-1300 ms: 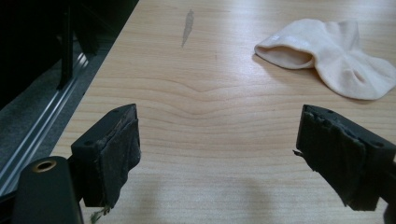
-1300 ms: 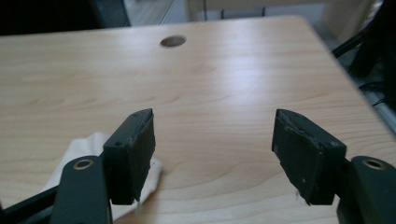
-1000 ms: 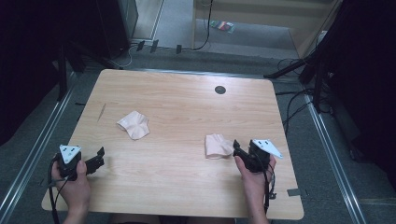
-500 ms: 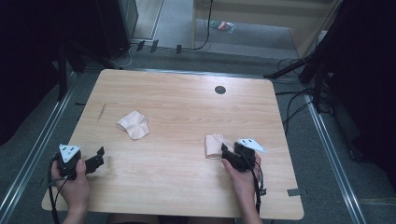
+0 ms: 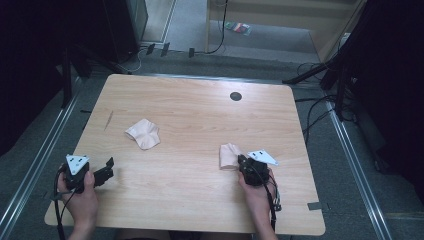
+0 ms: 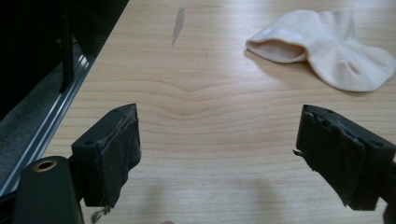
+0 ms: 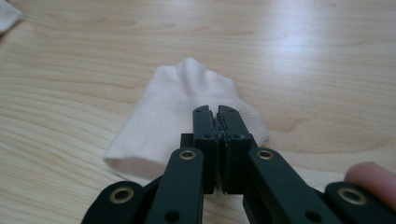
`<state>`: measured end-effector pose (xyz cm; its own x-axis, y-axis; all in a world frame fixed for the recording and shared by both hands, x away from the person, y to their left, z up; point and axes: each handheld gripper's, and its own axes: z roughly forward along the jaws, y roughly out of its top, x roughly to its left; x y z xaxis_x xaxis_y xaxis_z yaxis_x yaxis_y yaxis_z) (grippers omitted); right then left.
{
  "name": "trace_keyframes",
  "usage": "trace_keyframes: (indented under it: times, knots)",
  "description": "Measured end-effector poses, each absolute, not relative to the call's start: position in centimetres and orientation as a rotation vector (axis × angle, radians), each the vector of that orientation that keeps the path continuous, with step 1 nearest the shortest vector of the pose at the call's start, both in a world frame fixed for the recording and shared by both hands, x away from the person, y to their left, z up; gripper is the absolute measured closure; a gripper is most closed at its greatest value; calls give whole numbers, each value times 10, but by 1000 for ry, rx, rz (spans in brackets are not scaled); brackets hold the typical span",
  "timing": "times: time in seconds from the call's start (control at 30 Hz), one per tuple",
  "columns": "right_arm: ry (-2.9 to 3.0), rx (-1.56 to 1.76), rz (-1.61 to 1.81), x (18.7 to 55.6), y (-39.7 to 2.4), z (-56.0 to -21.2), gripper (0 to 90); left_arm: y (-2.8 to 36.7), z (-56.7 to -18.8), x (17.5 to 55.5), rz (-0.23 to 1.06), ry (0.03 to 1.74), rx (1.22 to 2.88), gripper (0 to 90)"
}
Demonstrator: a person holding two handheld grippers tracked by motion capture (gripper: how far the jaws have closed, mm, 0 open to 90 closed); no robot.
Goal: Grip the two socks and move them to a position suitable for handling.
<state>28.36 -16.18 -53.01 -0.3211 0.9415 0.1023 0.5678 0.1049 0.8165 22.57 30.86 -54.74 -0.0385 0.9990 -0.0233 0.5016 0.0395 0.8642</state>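
The right gripper point(image 7: 217, 122) is seen with jaws just closed, pinching the near sock point(image 7: 187, 116) (table's 4 o'clock), while the far sock point(image 5: 143, 133) at 9 o'clock lies untouched beyond the wide-open, empty left gripper point(image 6: 233, 154); pairing is judged barely begun.

Bare tabletop point(image 5: 200, 190) between grippers, two socks point(image 5: 143, 134) point(image 5: 229, 156) the sole obstacles

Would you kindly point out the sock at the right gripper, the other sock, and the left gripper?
sock at the right gripper point(image 7: 177, 100), right gripper view, its bunched middle.
other sock point(image 5: 143, 134), high view, centre of the fabric.
left gripper point(image 6: 219, 158), left gripper view, midway between its open jaws.
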Motion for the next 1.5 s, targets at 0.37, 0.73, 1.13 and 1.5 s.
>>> trace_keyframes:
  times: [0.37,0.73,1.13,1.5]
  knots:
    - [1939,1356,1231,263,-140,-496,886,265,-534,220,845,1440,1621,141]
    - [1985,1266,1345,244,-108,-474,886,179,-536,207,591,1168,1758,141]
    - [2066,1140,1478,216,-67,-454,885,124,-539,198,601,1014,1868,151]
    - [2096,1128,1511,213,-65,-461,885,155,-524,184,1151,793,1950,896]
